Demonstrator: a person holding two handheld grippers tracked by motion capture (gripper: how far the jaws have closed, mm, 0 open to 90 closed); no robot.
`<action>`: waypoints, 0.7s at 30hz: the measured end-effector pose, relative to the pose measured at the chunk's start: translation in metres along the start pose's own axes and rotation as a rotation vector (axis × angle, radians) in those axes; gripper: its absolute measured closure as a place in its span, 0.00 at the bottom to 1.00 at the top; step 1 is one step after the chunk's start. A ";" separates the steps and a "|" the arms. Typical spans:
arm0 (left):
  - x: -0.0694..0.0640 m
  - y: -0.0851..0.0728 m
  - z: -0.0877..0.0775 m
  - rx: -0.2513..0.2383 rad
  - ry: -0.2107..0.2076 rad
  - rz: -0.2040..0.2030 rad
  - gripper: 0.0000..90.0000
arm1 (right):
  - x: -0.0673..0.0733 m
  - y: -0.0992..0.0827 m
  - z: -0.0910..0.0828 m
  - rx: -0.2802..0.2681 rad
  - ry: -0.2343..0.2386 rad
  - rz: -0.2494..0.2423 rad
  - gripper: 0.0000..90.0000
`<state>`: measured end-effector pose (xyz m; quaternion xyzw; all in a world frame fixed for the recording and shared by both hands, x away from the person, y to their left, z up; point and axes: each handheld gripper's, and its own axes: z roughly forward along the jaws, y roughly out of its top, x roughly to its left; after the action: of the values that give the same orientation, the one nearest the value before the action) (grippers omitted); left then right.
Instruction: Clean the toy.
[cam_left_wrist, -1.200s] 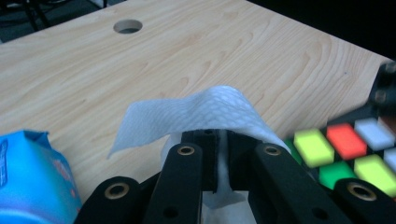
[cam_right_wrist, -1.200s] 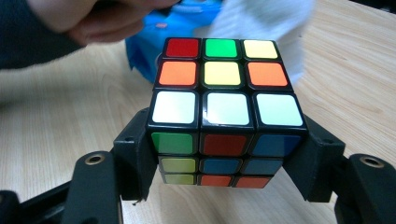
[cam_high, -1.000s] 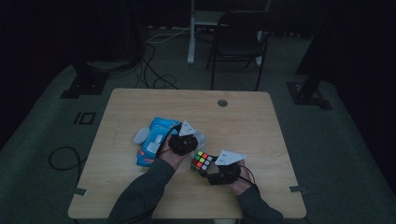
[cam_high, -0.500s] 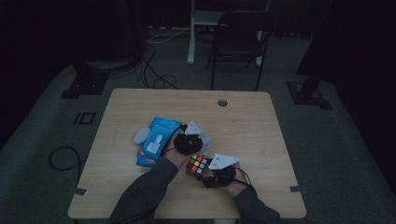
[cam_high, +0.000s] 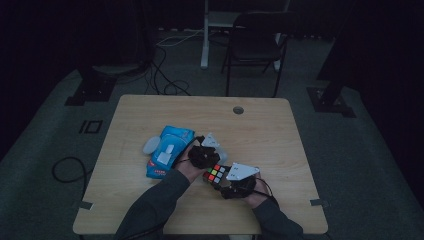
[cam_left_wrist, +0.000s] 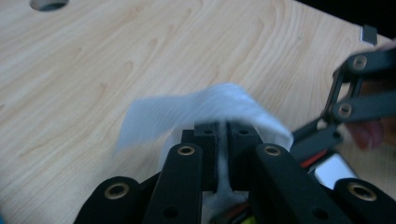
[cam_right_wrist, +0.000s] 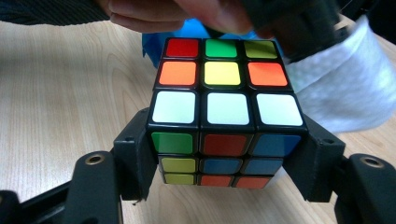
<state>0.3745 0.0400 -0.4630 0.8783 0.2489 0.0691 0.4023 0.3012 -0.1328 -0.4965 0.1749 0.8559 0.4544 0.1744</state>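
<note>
Two grippers are met near the table's front edge: a puzzle cube is clamped in the right gripper, a white wipe is pinched in the left gripper beside it, with a blue wipes pack lying just behind

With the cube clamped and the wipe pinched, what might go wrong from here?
1. The left tongs pinch the white wipe by a small fold; rubbing may pull it free.
2. The right tongs grip the cube only at its lower layers, so pressure on top might tip or twist it.
3. The loose wipe hangs beside the cube in the right gripper view and may snag between the layers.
</note>
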 end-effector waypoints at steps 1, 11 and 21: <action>0.000 0.000 0.000 0.004 -0.005 0.000 0.95 | 0.000 -0.001 0.000 0.002 -0.001 -0.002 0.39; -0.005 0.002 0.001 0.038 -0.051 0.040 0.96 | 0.002 -0.003 0.004 0.027 -0.002 -0.022 0.39; -0.002 0.001 -0.001 0.054 -0.053 0.048 0.97 | 0.004 -0.002 0.003 0.028 0.001 -0.046 0.39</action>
<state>0.3727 0.0393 -0.4613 0.8961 0.2187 0.0489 0.3830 0.2983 -0.1301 -0.5003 0.1572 0.8661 0.4381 0.1821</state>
